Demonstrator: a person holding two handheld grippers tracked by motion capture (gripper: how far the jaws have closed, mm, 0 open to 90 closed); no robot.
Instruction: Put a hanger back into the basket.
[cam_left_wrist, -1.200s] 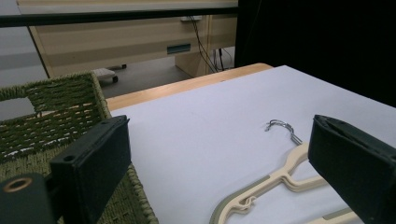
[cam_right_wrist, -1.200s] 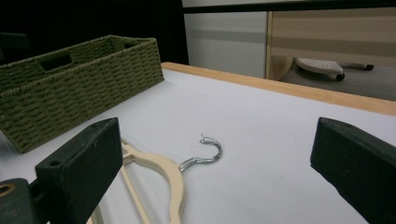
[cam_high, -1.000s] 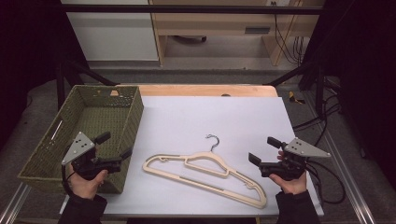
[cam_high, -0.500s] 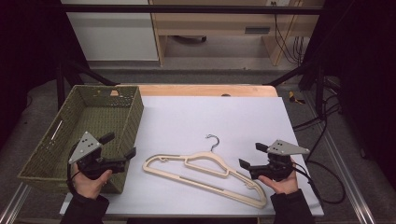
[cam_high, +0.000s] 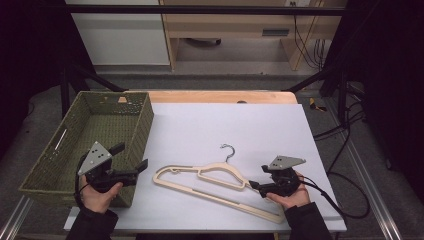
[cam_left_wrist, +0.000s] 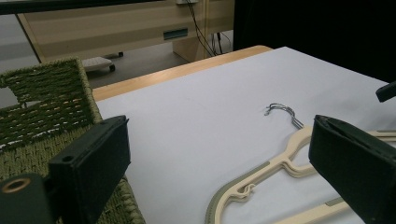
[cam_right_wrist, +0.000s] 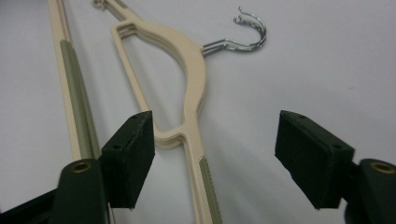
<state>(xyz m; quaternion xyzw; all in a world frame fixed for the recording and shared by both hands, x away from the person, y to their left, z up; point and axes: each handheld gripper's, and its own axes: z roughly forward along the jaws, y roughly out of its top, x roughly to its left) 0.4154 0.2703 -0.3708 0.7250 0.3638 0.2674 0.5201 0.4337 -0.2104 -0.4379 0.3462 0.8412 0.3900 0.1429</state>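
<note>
A cream plastic hanger (cam_high: 222, 167) with a metal hook (cam_high: 228, 150) lies flat on the white table, near its front. My right gripper (cam_high: 257, 177) sits low at the hanger's right arm. In the right gripper view, that arm (cam_right_wrist: 194, 84) runs between the jaws of my right gripper (cam_right_wrist: 219, 149). The jaws have just been closing, and the pads stand apart from the plastic. My left gripper (cam_high: 134, 156) hovers open beside the near right corner of the green woven basket (cam_high: 142, 117), pointing toward the hanger (cam_left_wrist: 280, 163). Nothing is between the jaws of my left gripper (cam_left_wrist: 219, 172).
The basket (cam_left_wrist: 46, 107) takes up the table's left side. A wooden strip (cam_high: 220, 96) borders the far edge. A black cable (cam_high: 345, 200) trails off the right edge. White tabletop (cam_high: 230, 125) stretches beyond the hanger.
My right gripper has dropped and slid left onto the hanger's right arm, its jaws narrower than before. The left gripper has barely shifted. The hanger has not moved.
</note>
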